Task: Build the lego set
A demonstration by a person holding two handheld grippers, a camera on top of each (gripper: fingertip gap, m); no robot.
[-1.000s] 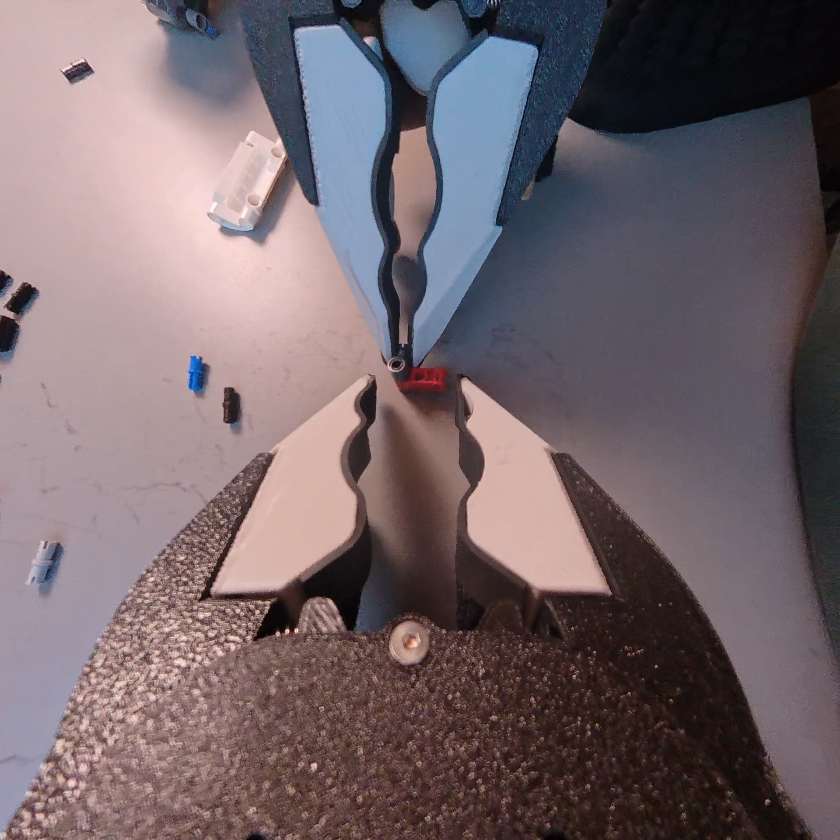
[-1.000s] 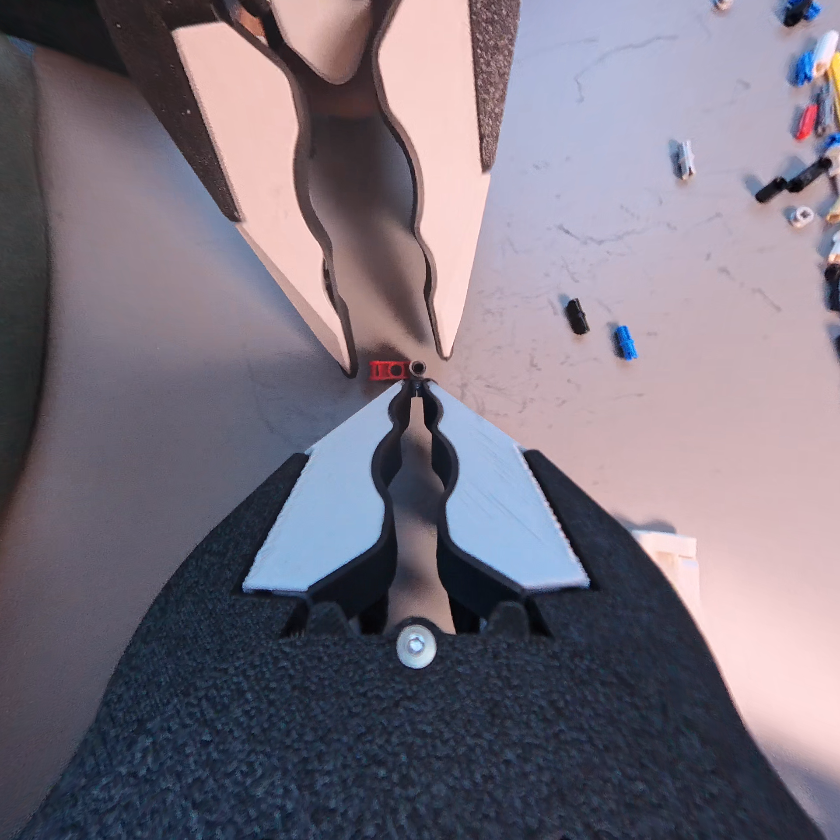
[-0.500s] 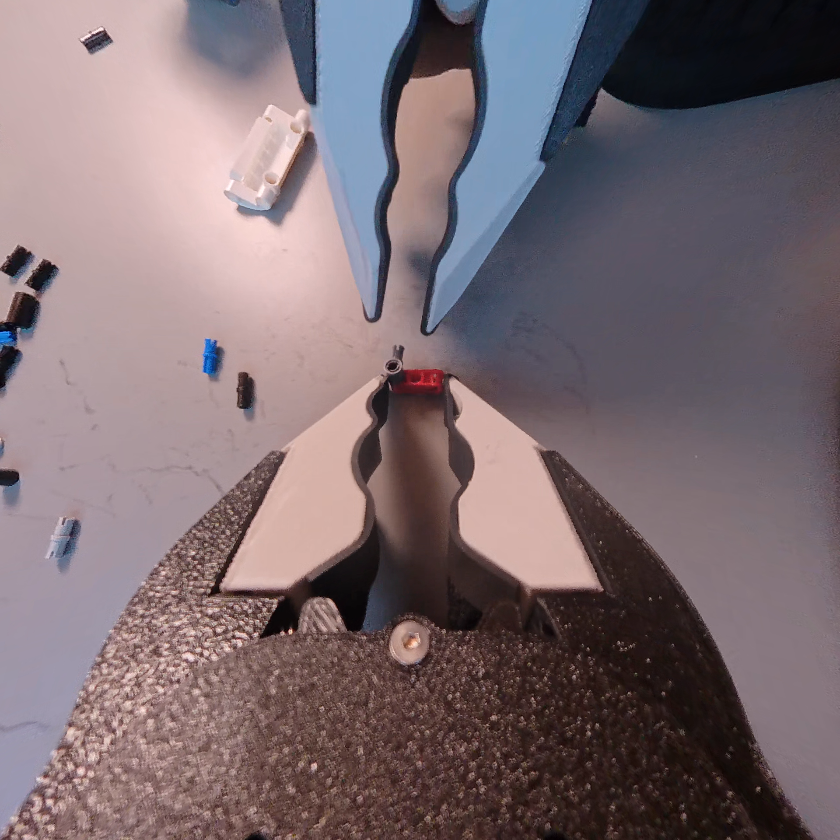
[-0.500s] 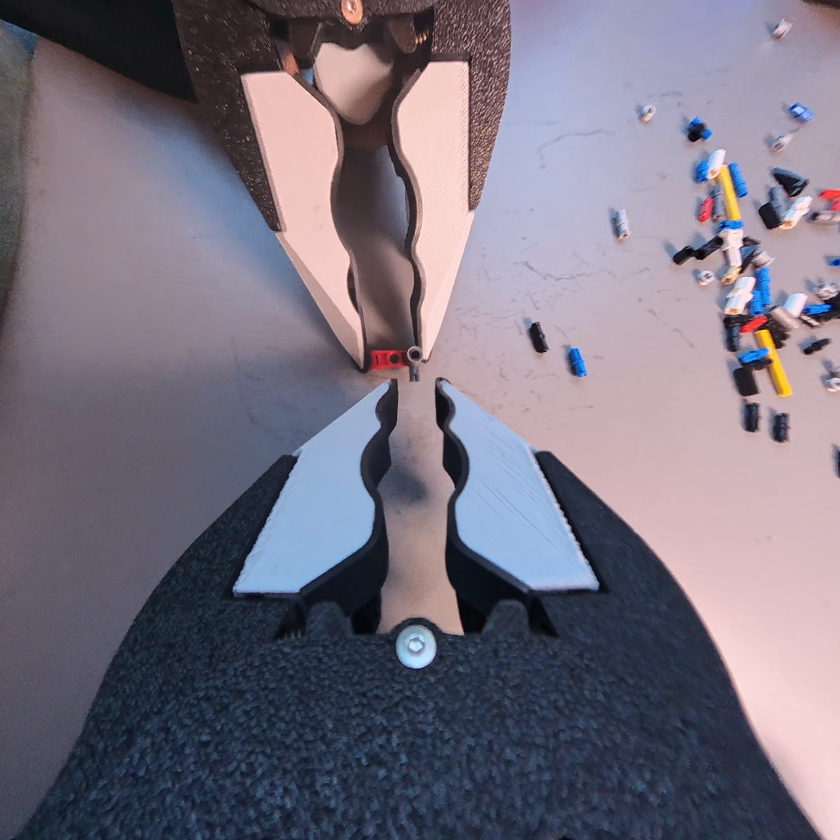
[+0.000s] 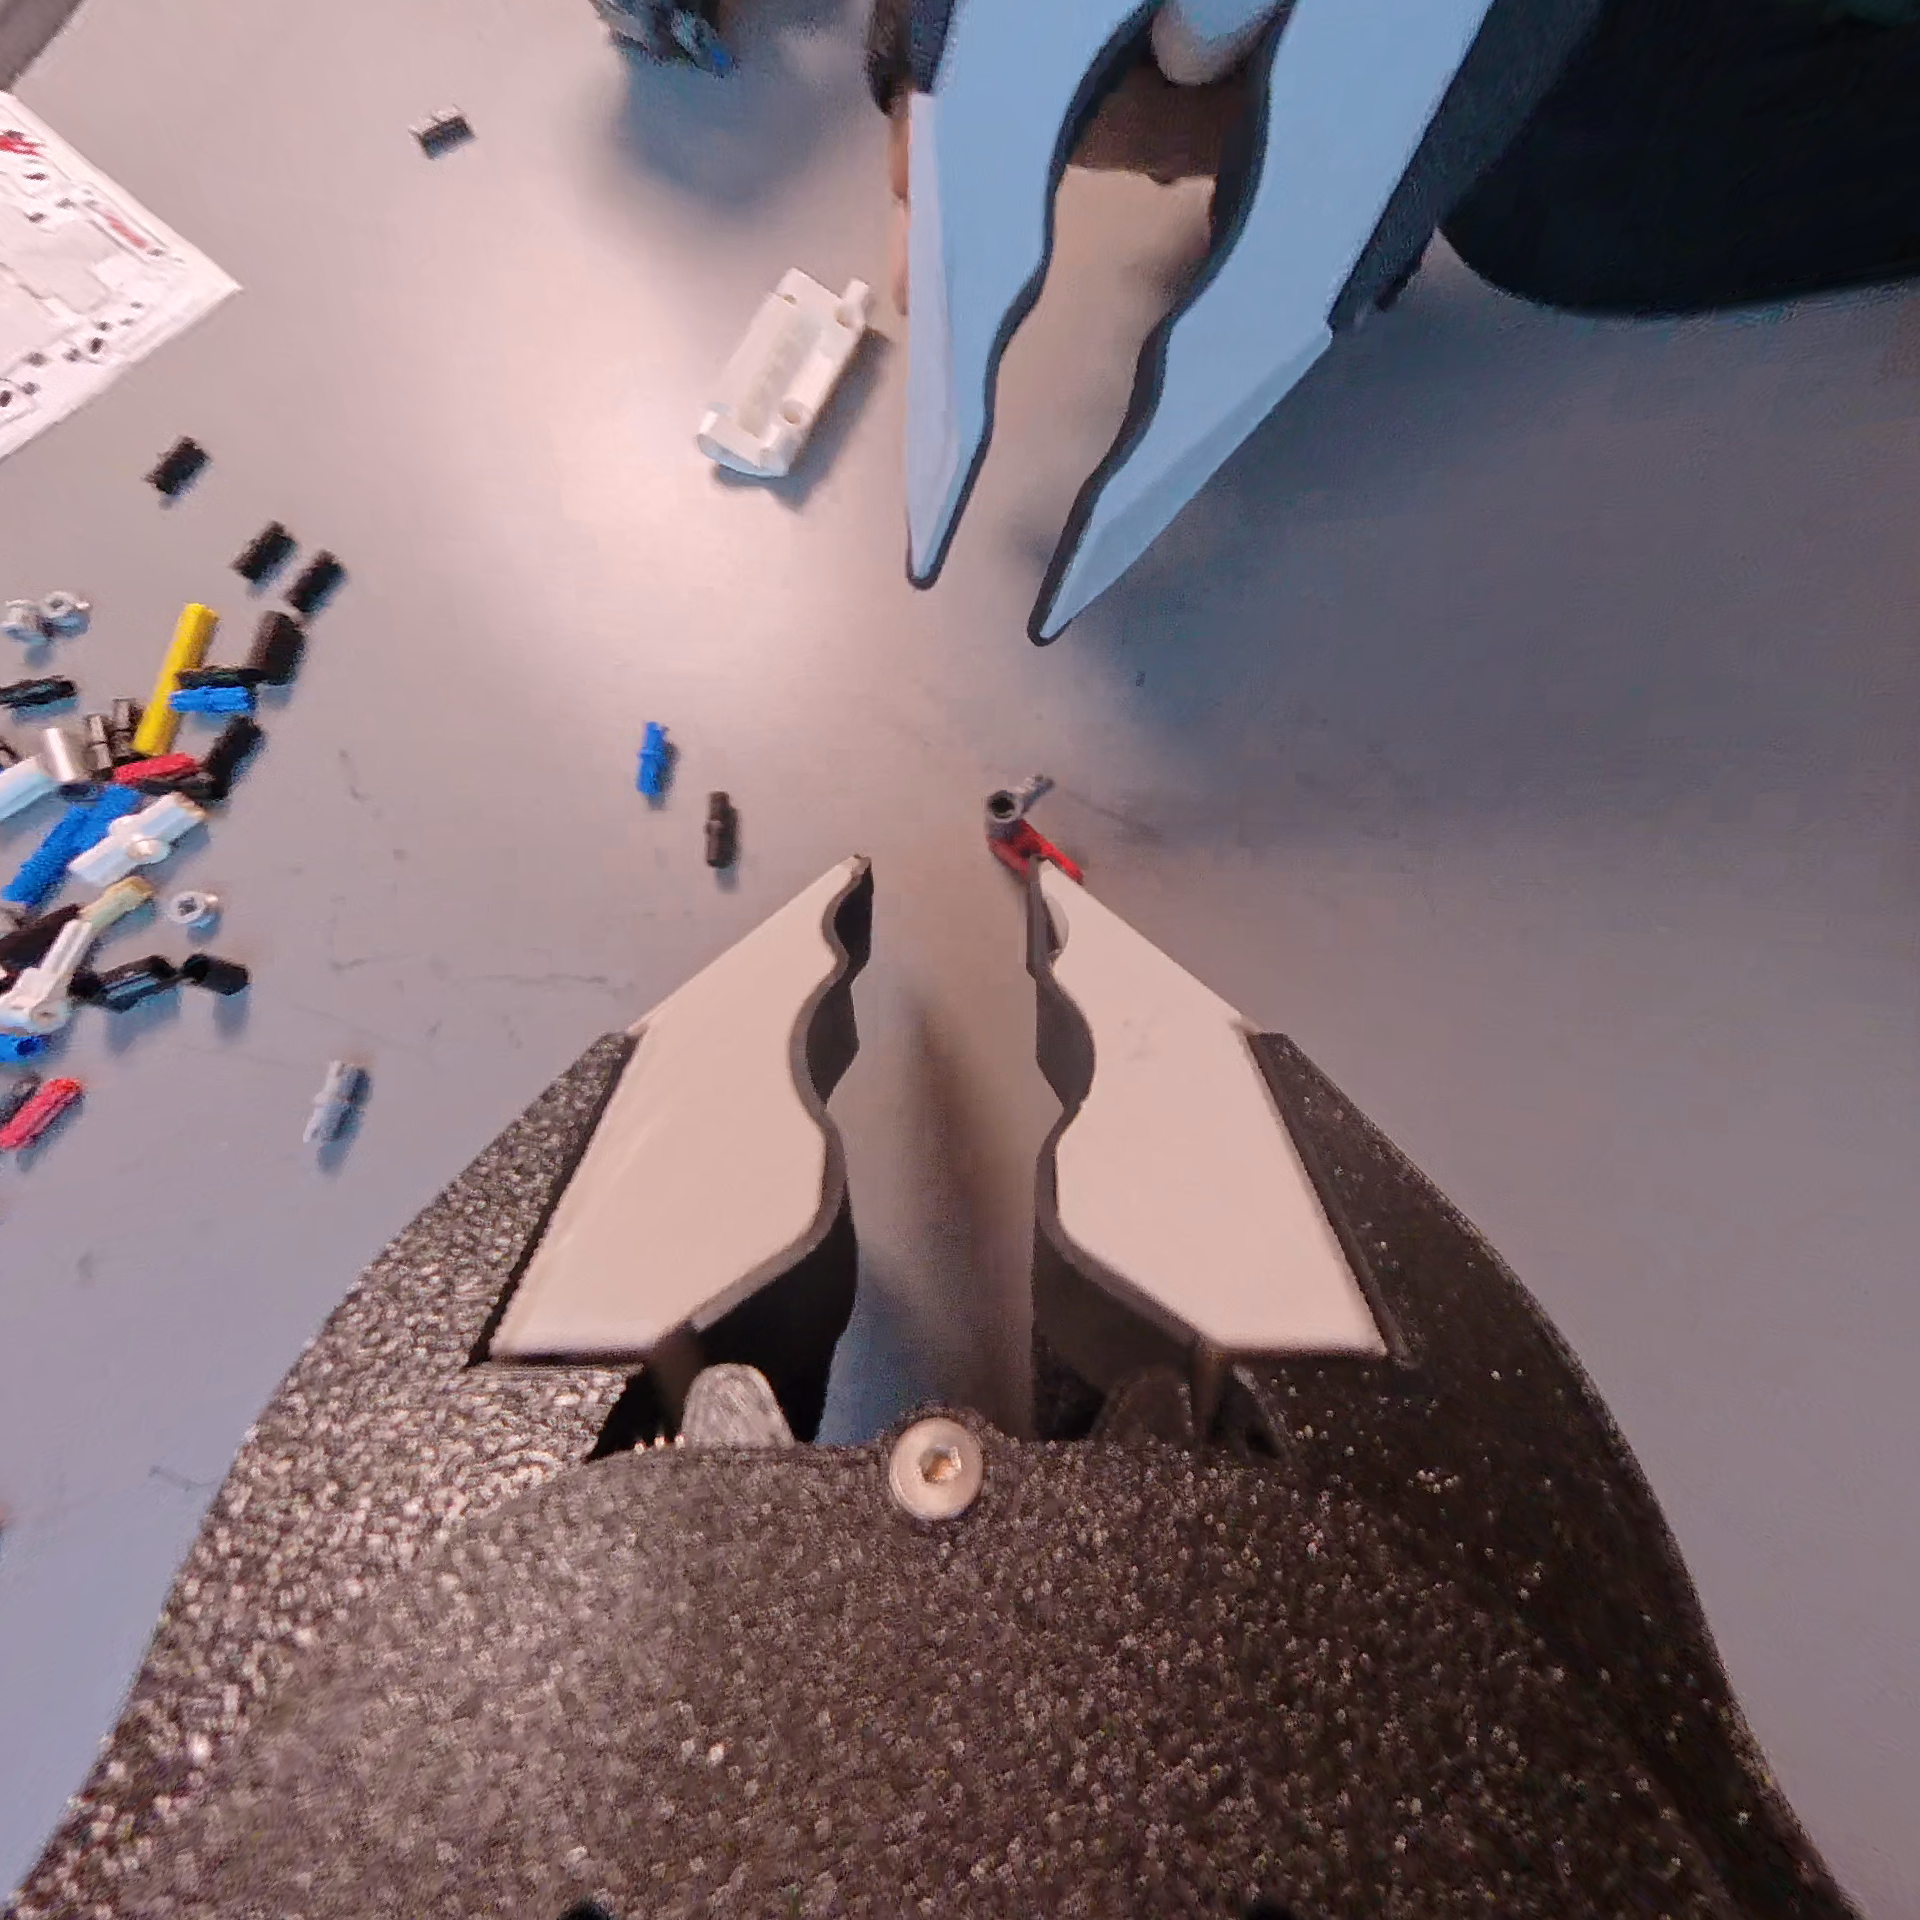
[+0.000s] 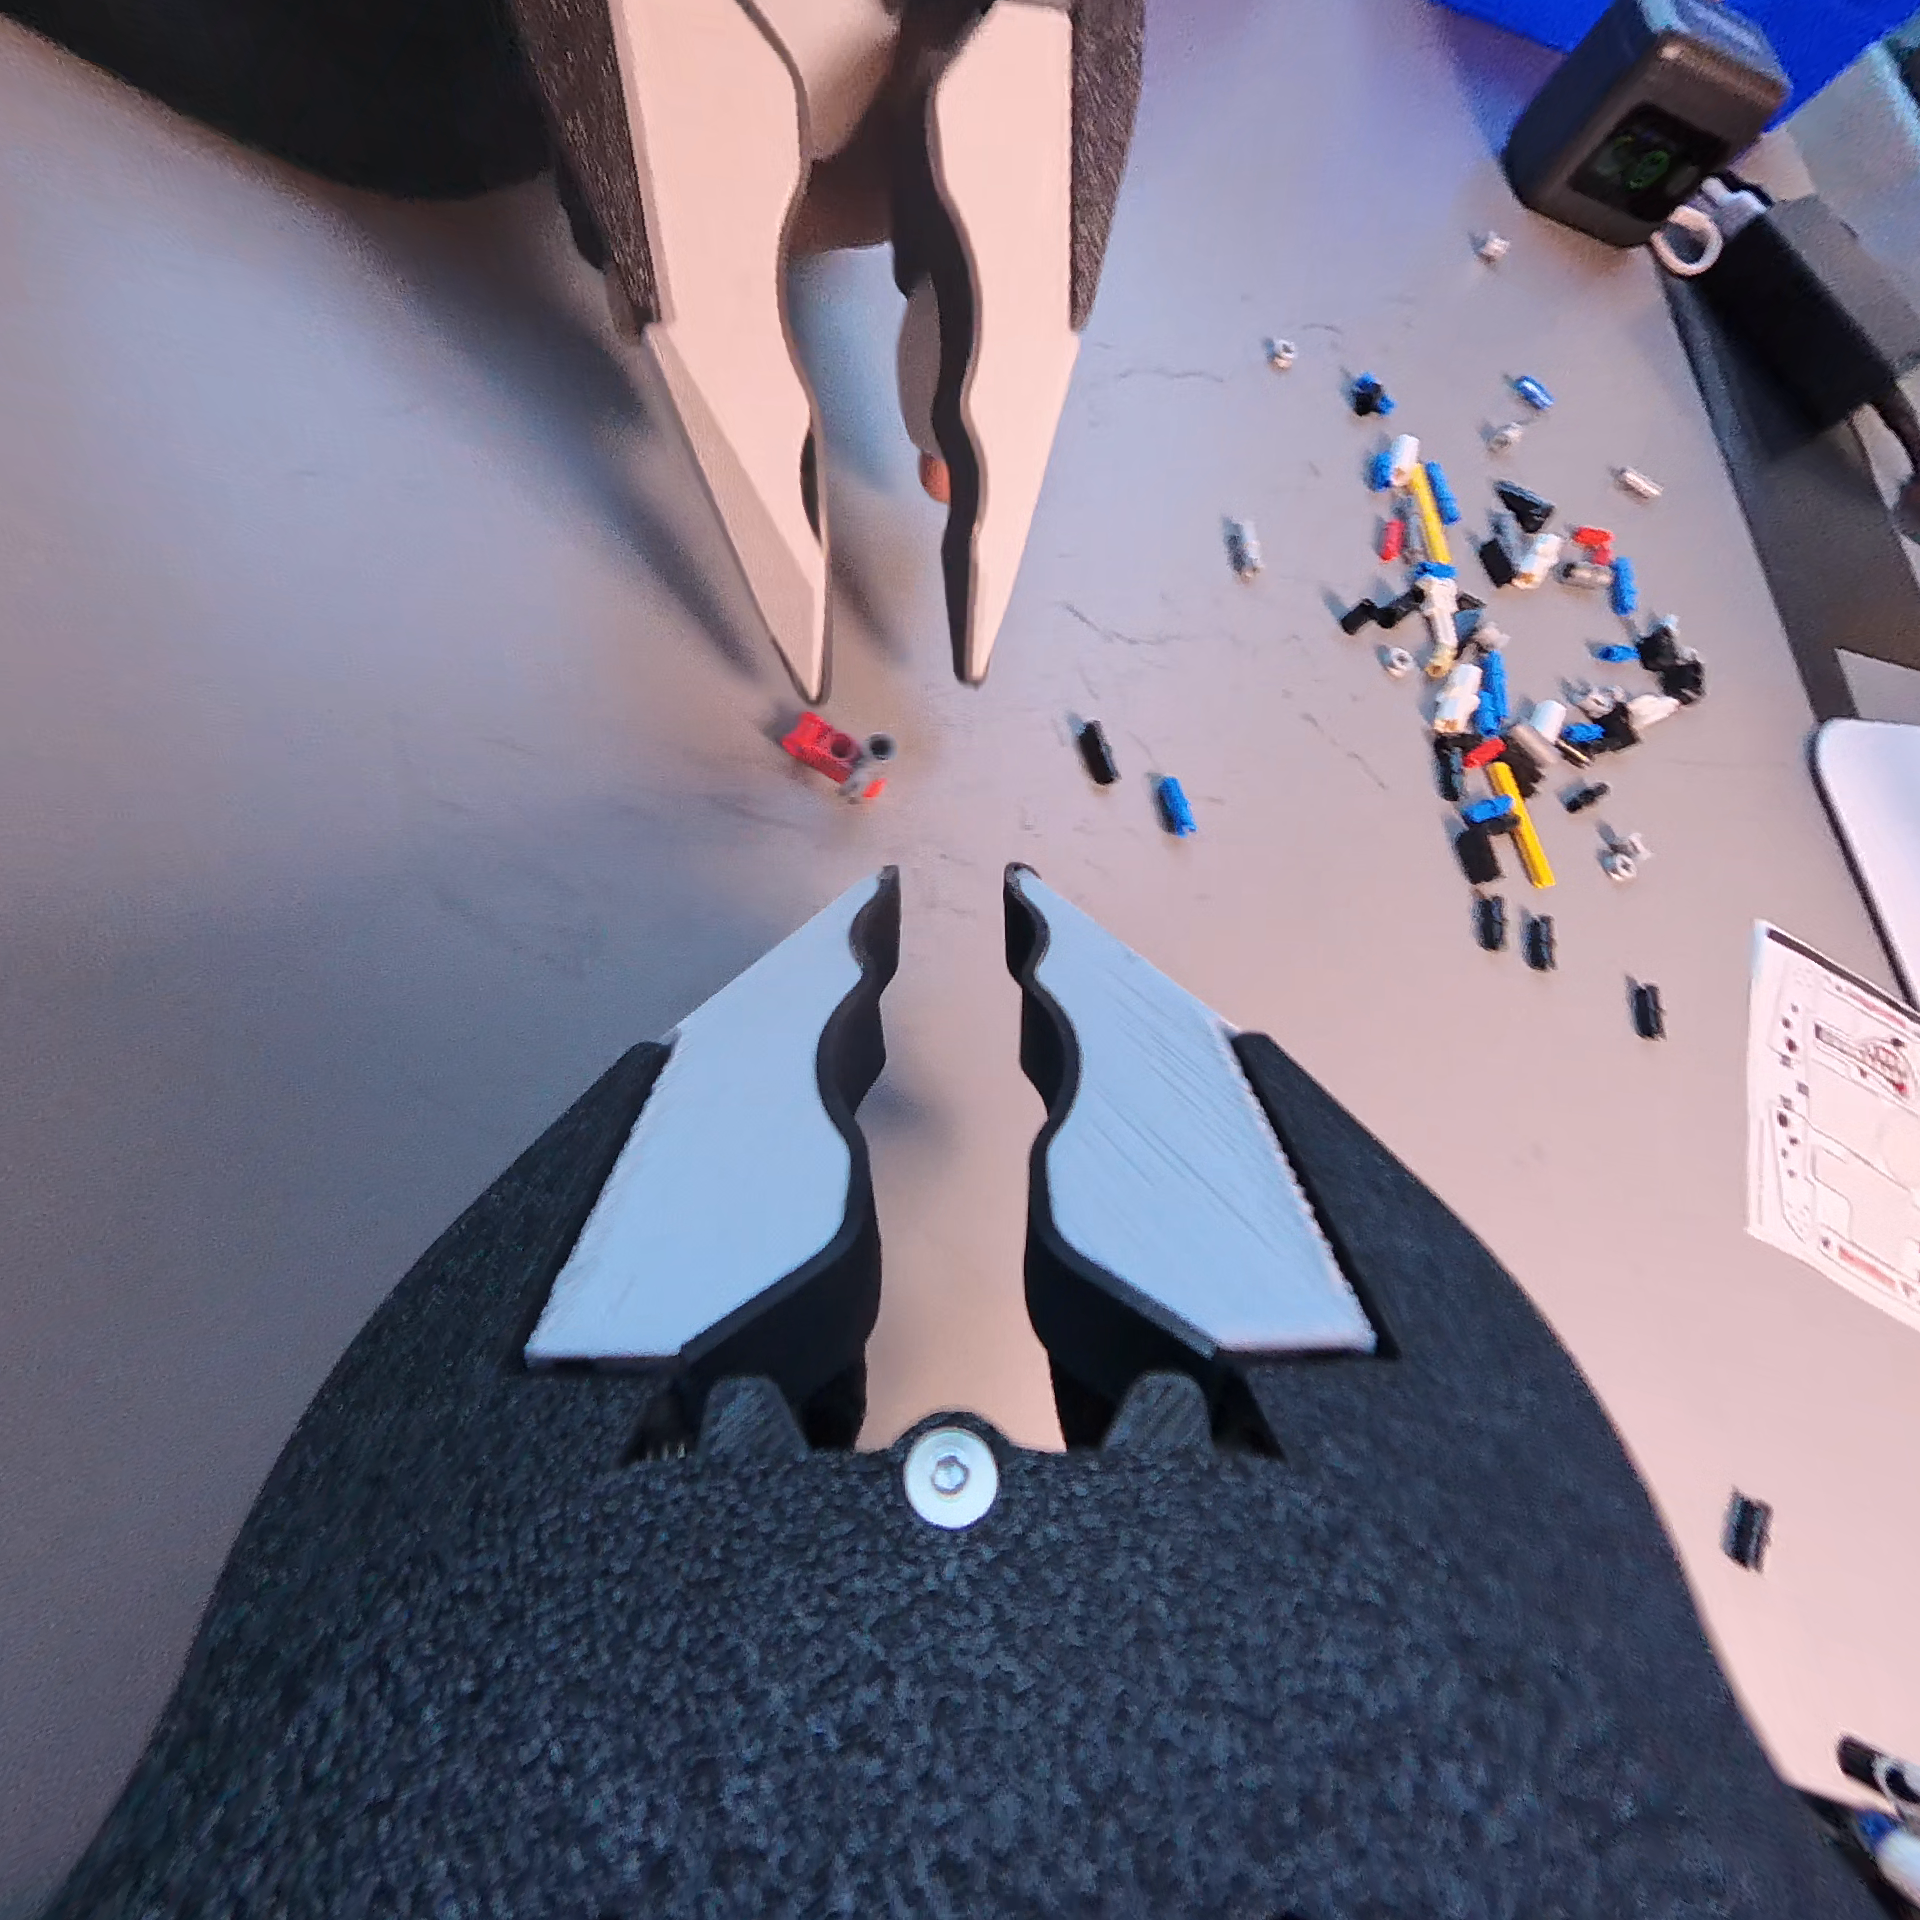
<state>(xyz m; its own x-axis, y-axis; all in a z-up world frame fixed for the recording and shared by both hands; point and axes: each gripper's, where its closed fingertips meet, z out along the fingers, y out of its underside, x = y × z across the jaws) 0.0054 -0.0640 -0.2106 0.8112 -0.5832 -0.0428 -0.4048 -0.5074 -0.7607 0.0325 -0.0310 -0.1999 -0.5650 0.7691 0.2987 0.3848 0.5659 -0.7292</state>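
Fingers of the left gripper (image 5: 948,875) stand apart in the left wrist view, with bare grey tabletop (image 5: 1558,831) showing between them, so this gripper is open and holds nothing. Just off the tip of its right-hand finger lies the small red lego piece with a grey pin connector joined to it (image 5: 1023,826); whether the fingertip touches it I cannot tell. A short black pin (image 5: 718,827) and a short blue pin (image 5: 651,756) lie near each other to the left of the gripper. Farther left is a loose scatter of small lego parts (image 5: 114,810) in blue, black, white, red and yellow. A white rectangular lego block (image 5: 784,376) lies farther off, beside the right gripper (image 5: 982,603), which points back toward the camera with its two pale fingers spread. A printed instruction sheet (image 5: 73,281) lies at the upper left.

In the right wrist view the right gripper's fingers are likewise apart and empty. The red-and-grey assembly rests on the table between the two grippers, nearer the left gripper's tips and clear of the right's. The black and blue pins lie to its right, the scatter farther right. A dark device with a small screen (image 6: 1642,135) sits at the top right corner.
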